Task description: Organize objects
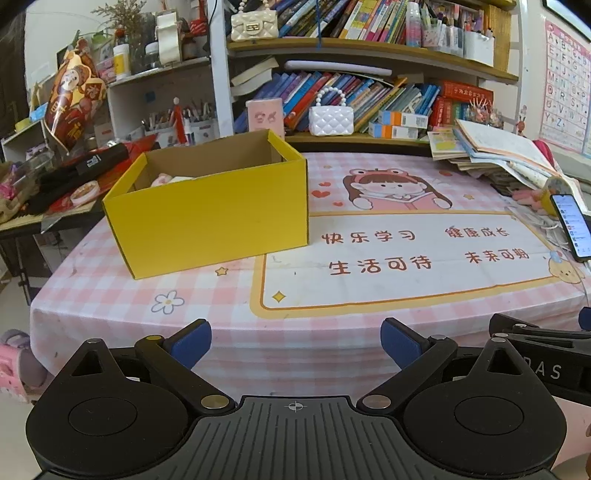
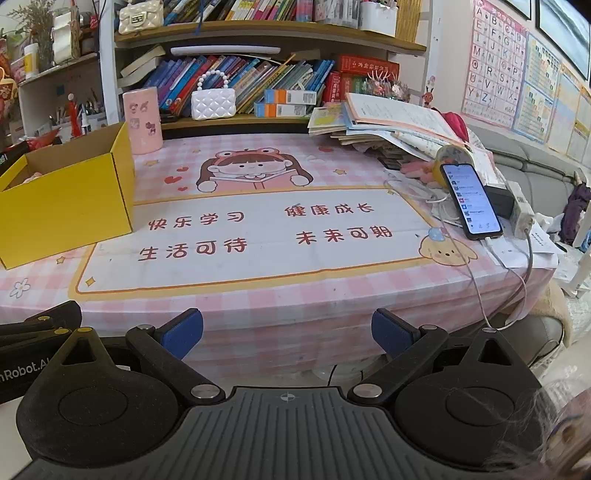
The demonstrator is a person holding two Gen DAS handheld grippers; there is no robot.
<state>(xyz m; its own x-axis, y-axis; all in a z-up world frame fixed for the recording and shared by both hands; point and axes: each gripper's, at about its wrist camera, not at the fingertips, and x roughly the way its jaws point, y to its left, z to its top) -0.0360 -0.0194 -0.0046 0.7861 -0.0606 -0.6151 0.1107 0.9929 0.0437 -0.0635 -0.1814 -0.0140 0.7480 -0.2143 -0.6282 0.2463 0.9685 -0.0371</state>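
A big table (image 1: 369, 325) with a pink checked cloth (image 2: 295, 295) fills most of what I see. The cloth has a cartoon girl and red writing on it. Behind the table stands a shelf (image 2: 258, 35) packed with books.

A yellow box (image 1: 210, 218) sits on the left part of the table. Its top is open. Something pale and pink (image 1: 161, 180) lies inside, but I cannot tell what it is.

A pile of books (image 2: 391, 122) sits at the far right of the table. A phone (image 2: 471, 201) leans just beside the pile, with its screen lit and a white cable in its bottom end.

A pink cup (image 2: 142, 120) stands behind the box, near the shelf. A white bag (image 2: 213, 101) with a bead handle sits on the low shelf.

My left gripper (image 1: 295, 345) hangs at the near edge of the table. Its blue pads (image 1: 192, 343) are wide apart and hold nothing. My right gripper (image 2: 287, 334) is beside it, also spread wide and holding nothing.
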